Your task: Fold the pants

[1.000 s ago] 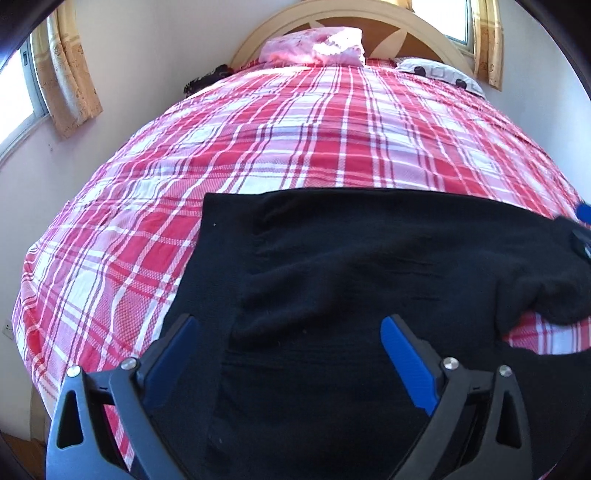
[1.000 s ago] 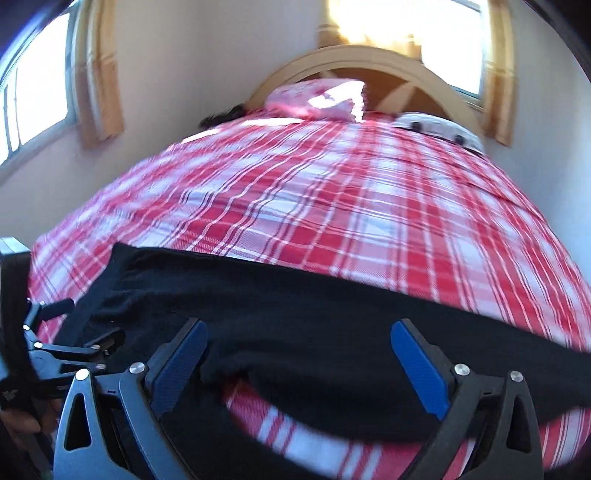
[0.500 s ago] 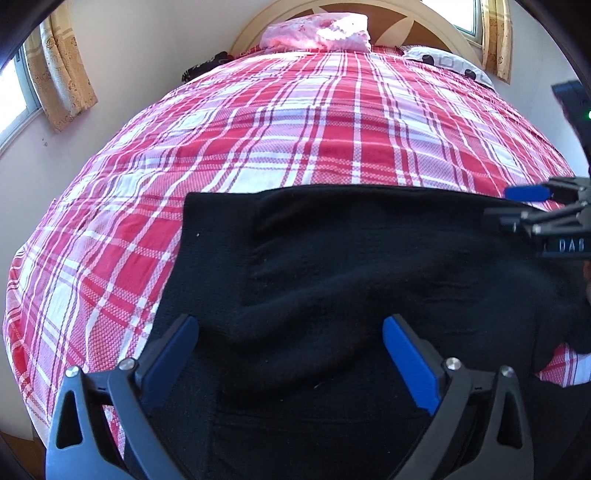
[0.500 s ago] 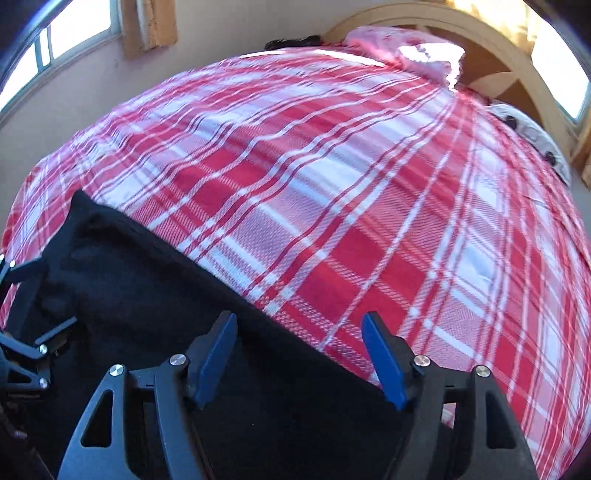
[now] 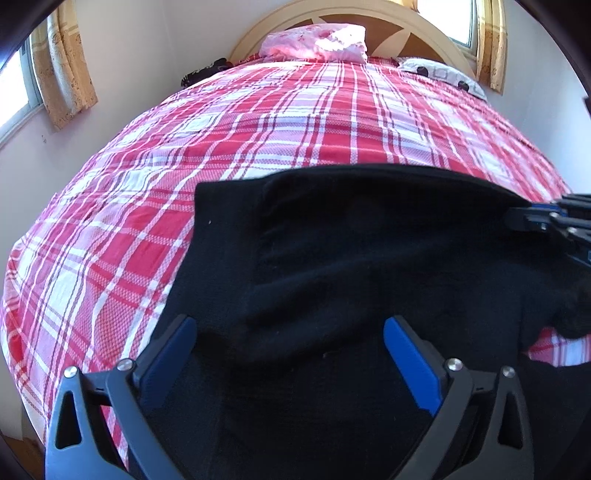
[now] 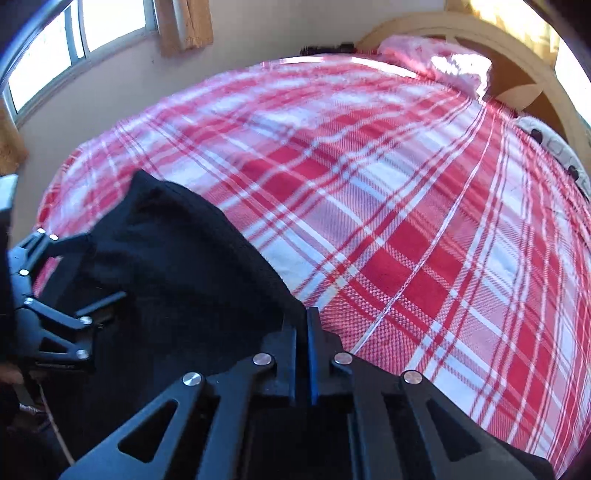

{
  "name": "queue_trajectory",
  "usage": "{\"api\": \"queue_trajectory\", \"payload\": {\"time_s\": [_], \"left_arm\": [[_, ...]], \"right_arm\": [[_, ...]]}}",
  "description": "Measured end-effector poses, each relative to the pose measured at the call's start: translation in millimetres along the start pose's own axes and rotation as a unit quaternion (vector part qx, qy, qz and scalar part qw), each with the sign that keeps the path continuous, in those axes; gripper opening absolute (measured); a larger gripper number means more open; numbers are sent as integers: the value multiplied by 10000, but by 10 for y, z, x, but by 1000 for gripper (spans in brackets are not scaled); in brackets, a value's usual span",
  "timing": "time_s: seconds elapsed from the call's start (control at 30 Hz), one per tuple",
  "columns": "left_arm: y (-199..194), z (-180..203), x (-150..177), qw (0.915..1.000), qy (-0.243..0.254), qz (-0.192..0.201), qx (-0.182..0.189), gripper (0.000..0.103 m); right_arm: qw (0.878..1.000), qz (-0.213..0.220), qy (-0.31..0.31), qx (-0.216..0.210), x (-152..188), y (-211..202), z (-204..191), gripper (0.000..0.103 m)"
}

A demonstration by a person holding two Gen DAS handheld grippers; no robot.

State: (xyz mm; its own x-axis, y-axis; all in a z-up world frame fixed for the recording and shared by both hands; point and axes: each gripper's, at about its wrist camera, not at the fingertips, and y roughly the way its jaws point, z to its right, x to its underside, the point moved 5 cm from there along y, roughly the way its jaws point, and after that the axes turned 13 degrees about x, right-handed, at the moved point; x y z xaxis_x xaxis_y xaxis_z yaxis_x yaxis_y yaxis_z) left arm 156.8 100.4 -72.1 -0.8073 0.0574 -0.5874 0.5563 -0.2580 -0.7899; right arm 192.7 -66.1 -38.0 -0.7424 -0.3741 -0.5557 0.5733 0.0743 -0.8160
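Black pants (image 5: 351, 266) lie folded on the red and white plaid bedspread (image 5: 221, 147). My left gripper (image 5: 288, 336) is open and hovers over the near part of the pants, its blue pads on either side of the cloth. My right gripper (image 6: 308, 325) is shut on the far edge of the pants (image 6: 192, 273). It shows in the left wrist view (image 5: 550, 218) at the right edge, pinching the fabric's upper right corner. The left gripper shows at the left of the right wrist view (image 6: 70, 291).
A pink pillow (image 5: 314, 40) and a white patterned pillow (image 5: 439, 72) lie by the wooden headboard (image 5: 406, 22). Windows with tan curtains (image 5: 62, 70) flank the bed. A dark object (image 5: 203, 72) sits at the bed's far left corner.
My right gripper has swung toward the pants' far right edge and closed its jaws on the cloth. My left gripper stays open over the pants.
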Motion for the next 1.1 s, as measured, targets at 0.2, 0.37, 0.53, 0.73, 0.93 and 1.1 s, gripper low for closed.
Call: {"api": "queue_trajectory", "payload": {"time_s": [0.2,0.37,0.53,0.73,0.93,1.1], "left_arm": [[-371,-35,187,9982,-48,308,519,103],[-681,-67,374,9958,156,547,724,103],[-873,-67,465,9901,71,731,1199,103],[-779,36,590,9883,-88,529,1427,103],[-894,-70,922,9853,-443,490,1575,103],[-959,-74,991,9719,-851,491,2140,103]], "right_arm": [[9973,711,-81,189,265,-757,-297,5],[9935,1025,-388,321,770,-1113,-751,5],[9913,1134,-381,549,1266,-1122,-1073,5],[9886,1250,-8,843,1476,-1029,-1156,5],[9861,1280,-10,1061,1472,-1028,-1187,5],[9856,1416,351,854,1374,-1136,-1098,5]]}}
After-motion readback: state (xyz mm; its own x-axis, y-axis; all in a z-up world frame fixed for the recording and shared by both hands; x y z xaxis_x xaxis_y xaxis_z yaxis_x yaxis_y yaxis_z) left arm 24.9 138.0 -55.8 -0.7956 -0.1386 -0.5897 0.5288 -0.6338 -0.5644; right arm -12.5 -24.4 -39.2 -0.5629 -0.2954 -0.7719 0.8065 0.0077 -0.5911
